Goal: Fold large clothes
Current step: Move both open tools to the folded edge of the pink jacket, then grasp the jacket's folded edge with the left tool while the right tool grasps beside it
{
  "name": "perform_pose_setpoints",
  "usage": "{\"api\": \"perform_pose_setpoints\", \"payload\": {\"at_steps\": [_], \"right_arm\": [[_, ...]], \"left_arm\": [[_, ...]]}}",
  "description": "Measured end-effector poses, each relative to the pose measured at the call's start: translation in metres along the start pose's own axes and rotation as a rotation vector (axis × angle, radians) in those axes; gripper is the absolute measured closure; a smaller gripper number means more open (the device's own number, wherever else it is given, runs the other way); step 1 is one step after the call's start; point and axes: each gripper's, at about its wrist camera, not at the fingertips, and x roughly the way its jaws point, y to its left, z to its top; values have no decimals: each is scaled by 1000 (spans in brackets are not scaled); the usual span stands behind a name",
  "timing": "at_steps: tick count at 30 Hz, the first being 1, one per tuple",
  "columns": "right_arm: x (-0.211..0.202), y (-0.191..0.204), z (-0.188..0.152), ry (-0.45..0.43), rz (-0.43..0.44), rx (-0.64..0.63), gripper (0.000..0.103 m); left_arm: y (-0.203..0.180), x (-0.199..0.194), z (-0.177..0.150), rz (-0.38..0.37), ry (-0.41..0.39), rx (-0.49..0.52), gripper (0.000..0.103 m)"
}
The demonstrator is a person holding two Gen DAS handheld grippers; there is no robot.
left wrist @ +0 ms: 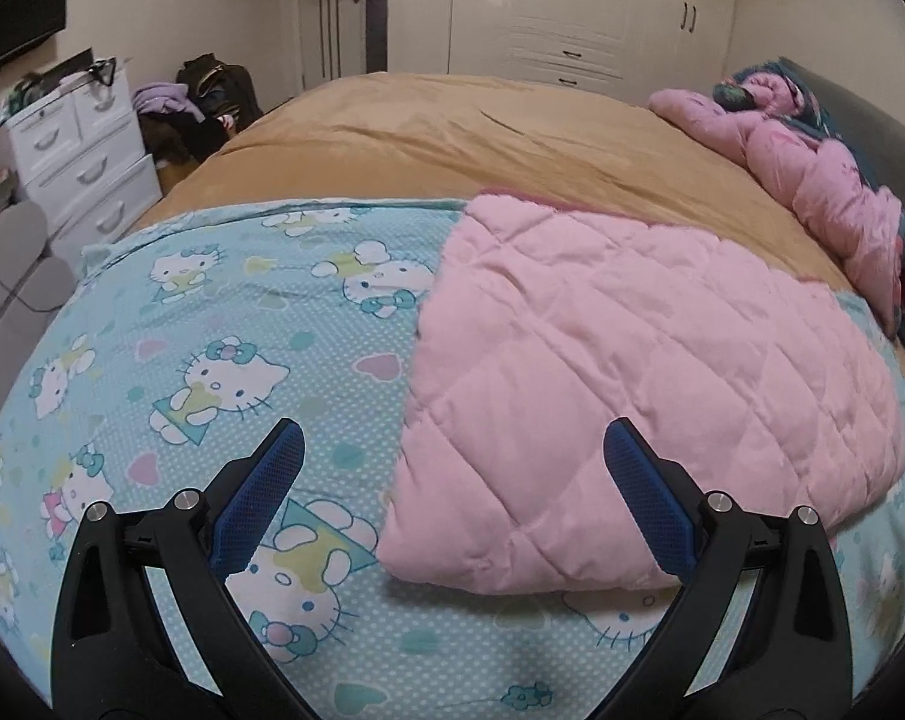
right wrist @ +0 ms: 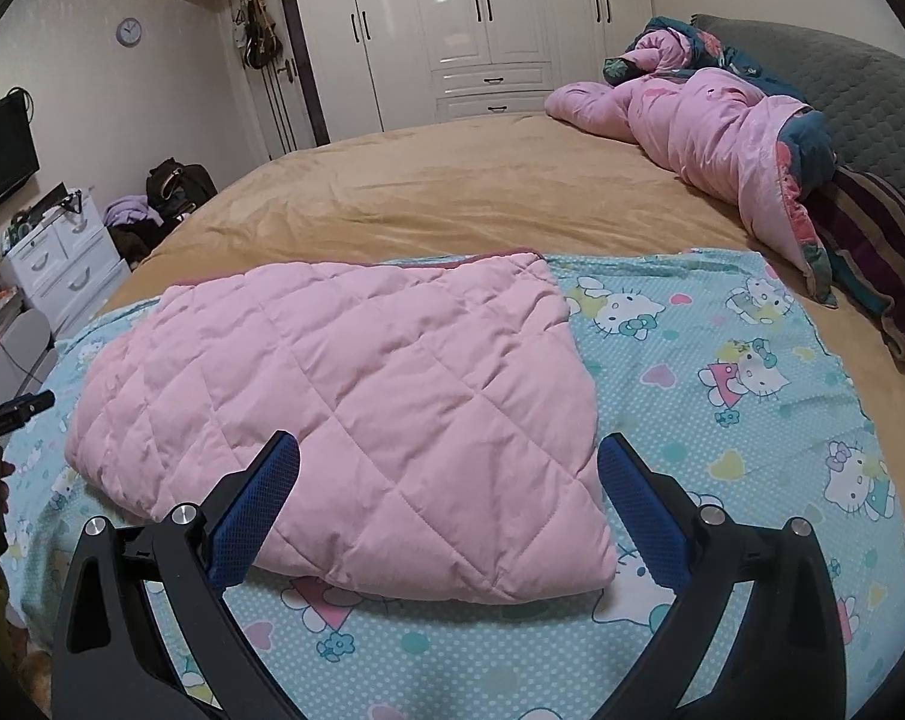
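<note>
Left gripper [left wrist: 452, 504]: fingers spread wide, empty, hovering over the cartoon-cat sheet [left wrist: 152, 360] just beside the garment's near-left corner.
Right gripper [right wrist: 449, 507]: fingers likewise spread, empty, straddling the garment's near edge without closing on it.
Pink quilted garment [right wrist: 344, 396]: lies on the cartoon-cat sheet at the foot of the bed, already folded into a thick, roughly rectangular bundle; no sleeves are showing.
Handling, judged: padded and puffy, so light for its bulk, soft, springy; layers likely to puff open or slide if gripped shallowly.
Hold points, judged: the near corners, where layers stack; pinch deep enough to catch all of them.
Edges: near fold rounded and full; far edge shows a darker pink trim.
Open room: bare sheet to both sides; tan bedspread [right wrist: 452, 192] beyond is free.
Obstacles: crumpled pink quilt [right wrist: 710, 120] near the headboard, well apart.
</note>
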Motion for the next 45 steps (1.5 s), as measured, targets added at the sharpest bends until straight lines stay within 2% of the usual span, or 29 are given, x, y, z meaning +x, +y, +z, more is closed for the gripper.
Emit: {"api": "perform_pose_setpoints", "payload": {"at_steps": [5,12,18,21,24,27,31,35,39,45], "right_arm": [[8,12,8,0,29,-6,4],[33,39,25,33,22,-84,4],[49,25,28,51,13,-65,4],[65,-2,27,104,-3,-28,4],[87,-29,22,170,-19,14,4],[109,-56,16,224,-43,74,4],[130,-83,5,269,49,179,4],[143,-84,2,292,79,180,4],[152,-86,4,321,125,198,4],[149,-87,14,323,160,186,4]], "left_arm": [[-19,0,11,-45,-15,12,9],[-89,29,43,-136,12,103,9],[-139,58,60,-199,49,163,9],[-125,66,62,-227,47,104,9],[-87,82,64,-134,73,27,9],[-51,99,60,-125,131,-63,9],[-29,114,49,-72,166,-19,9],[-12,127,37,-62,193,19,8],[11,135,29,-174,223,-66,8],[19,127,29,-226,224,-90,9]]}}
